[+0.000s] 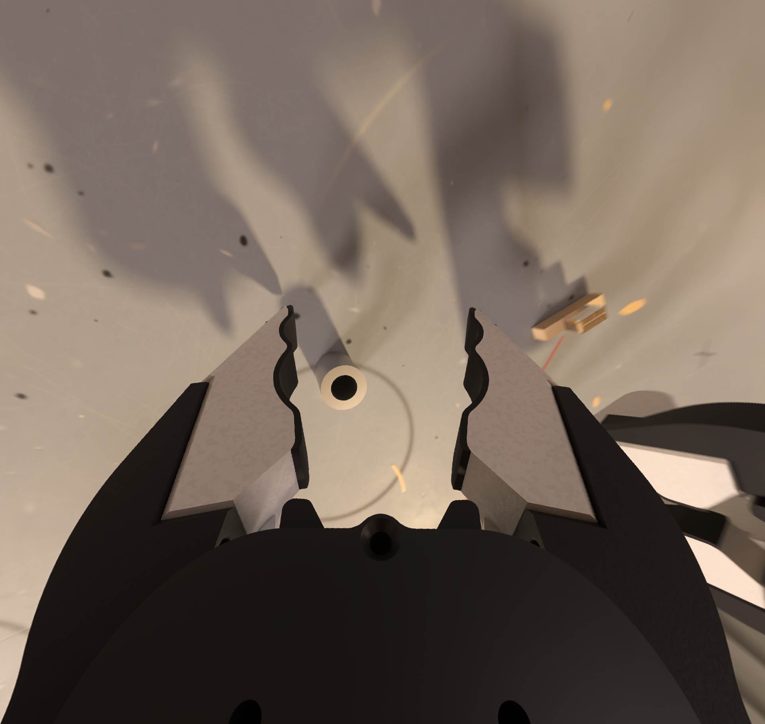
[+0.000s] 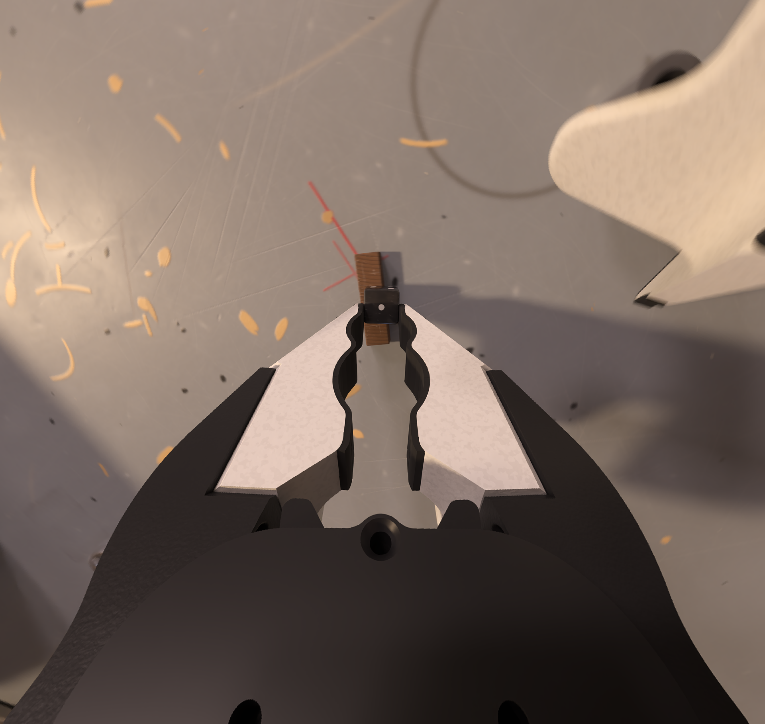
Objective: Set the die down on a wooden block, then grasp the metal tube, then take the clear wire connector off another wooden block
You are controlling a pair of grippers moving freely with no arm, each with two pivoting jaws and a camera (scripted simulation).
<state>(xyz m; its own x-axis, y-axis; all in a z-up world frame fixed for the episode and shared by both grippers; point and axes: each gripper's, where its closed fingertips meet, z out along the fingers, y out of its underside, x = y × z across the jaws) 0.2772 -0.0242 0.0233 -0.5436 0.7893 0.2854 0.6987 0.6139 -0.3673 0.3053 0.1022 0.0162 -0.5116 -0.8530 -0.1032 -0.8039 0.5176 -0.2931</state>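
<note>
No writing legible | table [image 1: 124, 125] grey, scratched, wood shavings | left tongs [image 1: 381, 315] apart over tube [image 1: 343, 387] | right tongs [image 2: 381, 311] clamped on die [image 2: 381, 305] above block [image 2: 370, 276]

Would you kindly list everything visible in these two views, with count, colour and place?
metal tube: one, pale grey, standing upright on the table below the open left fingers.
die: one, dark with a white pip, clamped at the right fingertips.
wooden block: one, brown, directly under the die.
light wooden piece: one, tan, right of the tube; the connector is not discernible.
table: one, grey, scratched, strewn with shavings.
left hand-held gripper: one, black and white, open.
right hand-held gripper: one, black and white, holding the die.
</note>
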